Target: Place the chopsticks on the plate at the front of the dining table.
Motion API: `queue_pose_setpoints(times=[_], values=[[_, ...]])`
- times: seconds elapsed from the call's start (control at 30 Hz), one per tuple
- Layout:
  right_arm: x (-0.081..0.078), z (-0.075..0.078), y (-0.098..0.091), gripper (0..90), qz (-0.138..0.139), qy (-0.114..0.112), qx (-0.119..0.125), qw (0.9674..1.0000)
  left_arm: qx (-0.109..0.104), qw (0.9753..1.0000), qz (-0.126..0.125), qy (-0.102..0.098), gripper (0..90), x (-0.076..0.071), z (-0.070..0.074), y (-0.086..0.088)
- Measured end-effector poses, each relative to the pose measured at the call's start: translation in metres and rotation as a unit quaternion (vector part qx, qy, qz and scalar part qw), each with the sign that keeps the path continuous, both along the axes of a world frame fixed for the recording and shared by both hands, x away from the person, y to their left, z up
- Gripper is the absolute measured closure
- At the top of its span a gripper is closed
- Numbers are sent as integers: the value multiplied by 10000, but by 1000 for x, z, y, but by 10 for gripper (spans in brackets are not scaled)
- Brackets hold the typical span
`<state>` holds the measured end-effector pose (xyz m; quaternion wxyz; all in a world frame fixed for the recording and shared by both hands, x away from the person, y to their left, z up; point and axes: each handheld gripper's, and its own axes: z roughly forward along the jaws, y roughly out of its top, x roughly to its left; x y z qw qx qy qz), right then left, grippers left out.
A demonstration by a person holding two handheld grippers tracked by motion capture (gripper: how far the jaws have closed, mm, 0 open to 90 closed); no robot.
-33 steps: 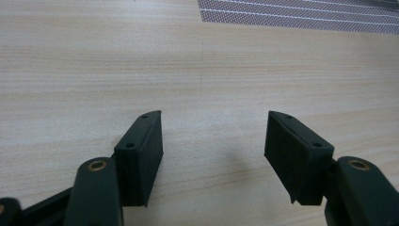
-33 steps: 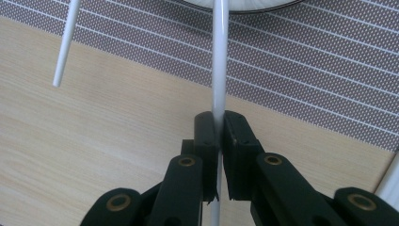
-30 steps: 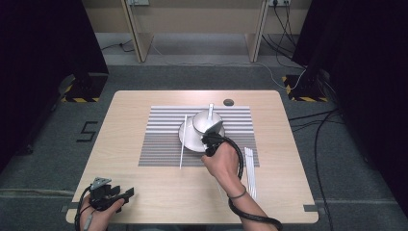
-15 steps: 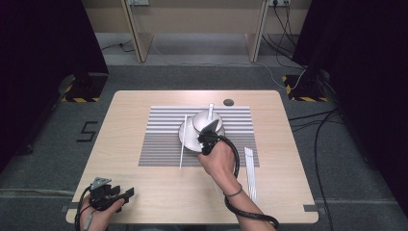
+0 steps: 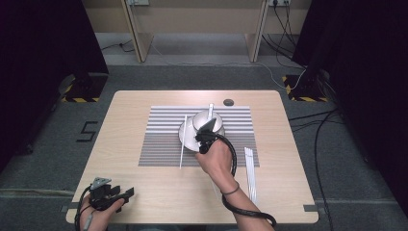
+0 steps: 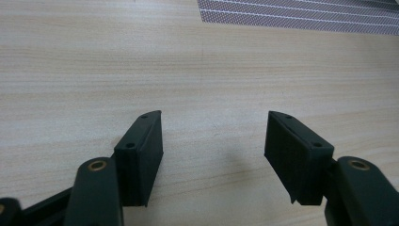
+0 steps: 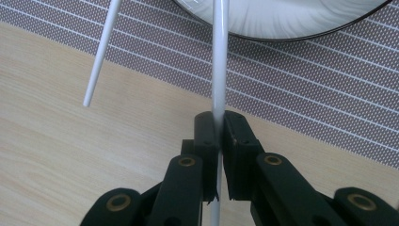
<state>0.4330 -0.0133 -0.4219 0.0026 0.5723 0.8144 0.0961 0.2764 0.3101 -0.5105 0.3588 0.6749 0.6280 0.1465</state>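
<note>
- Landmark: striped mat point(image 5: 159, 139) at bench point(image 5: 144, 192) centre.
- Right hand point(image 5: 216, 156) reaches forward over the mat's near edge; right gripper point(image 7: 220, 123) is clamped on a white rod point(image 7: 218, 70), jaws tight on it.
- That rod runs straight ahead from the jaws, over the mat, to the white plate point(image 7: 282, 19).
- A silver bowl point(image 5: 209, 122) sits on the plate, mid-mat.
- Left hand point(image 5: 98, 211) rests at the bench's near-left corner, well off the mat; left gripper point(image 6: 214, 136) has jaws spread apart, nothing between them.
- Rod count: one held, one loose rod point(image 5: 183, 142) on the mat left of the plate, a bundle point(image 5: 249, 168) off the mat's near-right corner; number in it unclear.
</note>
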Motion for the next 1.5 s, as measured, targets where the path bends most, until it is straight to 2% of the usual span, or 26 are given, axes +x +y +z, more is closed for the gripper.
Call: queue_pose_setpoints(times=[1.5], values=[[18, -2, 22, 849, -39, -77, 89, 9999, 3, 10000, -16, 2, 374, 0, 0, 0]])
